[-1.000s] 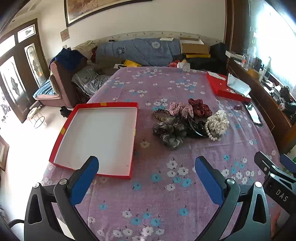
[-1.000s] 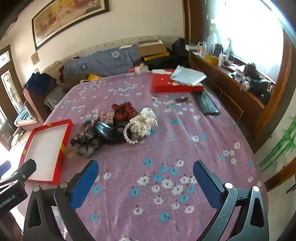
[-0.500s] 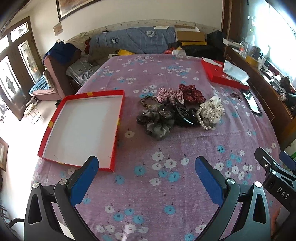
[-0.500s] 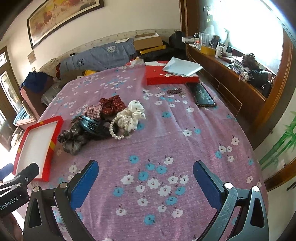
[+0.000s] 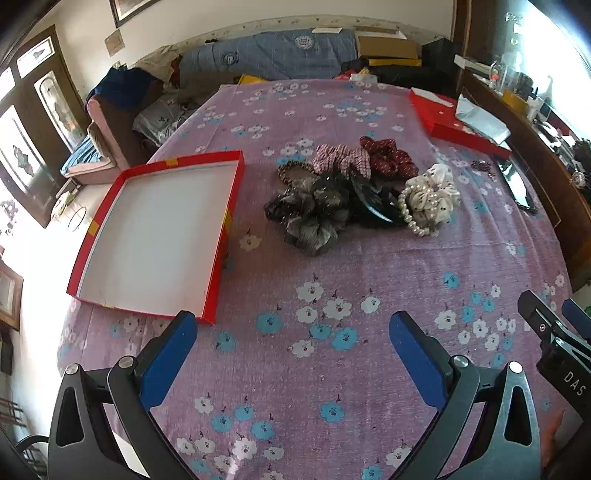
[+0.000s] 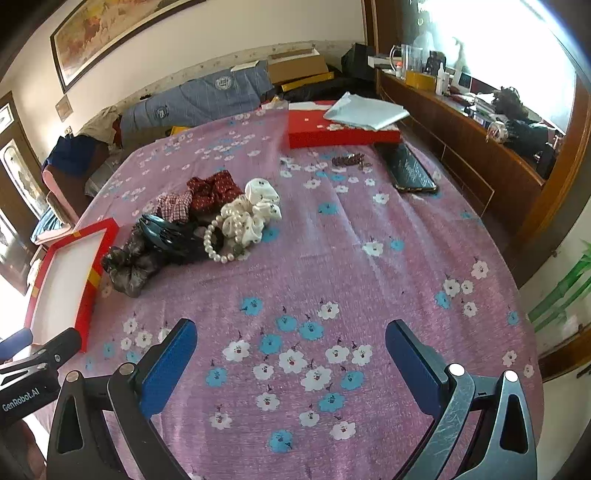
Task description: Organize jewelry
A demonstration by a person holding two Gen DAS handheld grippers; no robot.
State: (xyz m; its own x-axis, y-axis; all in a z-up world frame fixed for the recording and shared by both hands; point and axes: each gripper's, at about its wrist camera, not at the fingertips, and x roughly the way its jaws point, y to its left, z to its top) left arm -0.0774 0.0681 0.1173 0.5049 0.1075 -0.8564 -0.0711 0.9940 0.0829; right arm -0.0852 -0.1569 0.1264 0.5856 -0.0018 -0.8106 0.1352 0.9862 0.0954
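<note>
The surface (image 5: 369, 266) wears a purple flowery cloth. A red box (image 5: 159, 236) with a white inside sits on its left part. Just right of it lies a pile of scrunchies (image 5: 332, 184) with a pearl bracelet (image 5: 413, 218). The left gripper (image 5: 291, 336) and right gripper (image 6: 288, 343) are both wide open, holding nothing.

A purple flowered tablecloth (image 6: 369, 266) covers the table. At its far right a closed red box (image 6: 343, 134) carries a pale blue folded sheet (image 6: 365, 112), with a dark phone (image 6: 408, 171) lying just right of and nearer than it. Beyond the far edge lies a blue quilt (image 5: 273, 59), and a framed painting (image 6: 122, 27) hangs on the wall above.
</note>
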